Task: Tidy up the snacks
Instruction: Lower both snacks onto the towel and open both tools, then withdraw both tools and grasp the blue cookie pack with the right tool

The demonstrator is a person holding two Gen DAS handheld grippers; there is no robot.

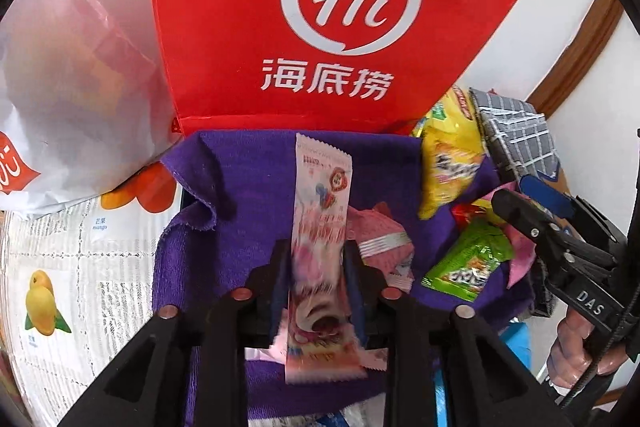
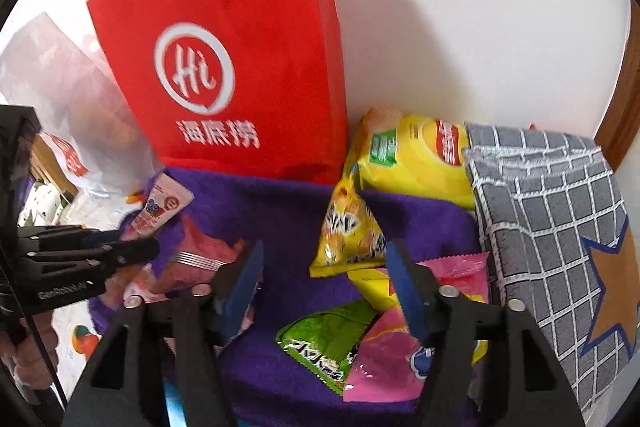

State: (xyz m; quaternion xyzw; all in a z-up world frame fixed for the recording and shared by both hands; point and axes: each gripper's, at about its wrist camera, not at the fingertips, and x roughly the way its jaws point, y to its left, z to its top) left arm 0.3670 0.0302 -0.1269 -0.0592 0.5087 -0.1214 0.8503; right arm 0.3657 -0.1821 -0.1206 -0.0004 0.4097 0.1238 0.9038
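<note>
My left hand-held gripper [image 1: 316, 259] pinches a long pink-and-white printed snack sachet [image 1: 322, 211] lengthwise, lifted clear, I judge, for sorting. My right hand-held gripper [image 2: 326, 281] hangs spread above the green foil snack packet [image 2: 326, 341], probably next. Everything lies on a purple terry towel [image 2: 280, 215] over the worktop, against a tall red non-woven shopping bag [image 2: 240, 47] and white wall.

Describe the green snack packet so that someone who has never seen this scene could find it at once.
Find the tall red bag standing at the wall; a purple cloth spreads in front of it, strewn with snacks. The green packet lies flat on the near part, just ahead of the open right gripper. It is the only green one; its neighbours are pink and yellow.
</note>
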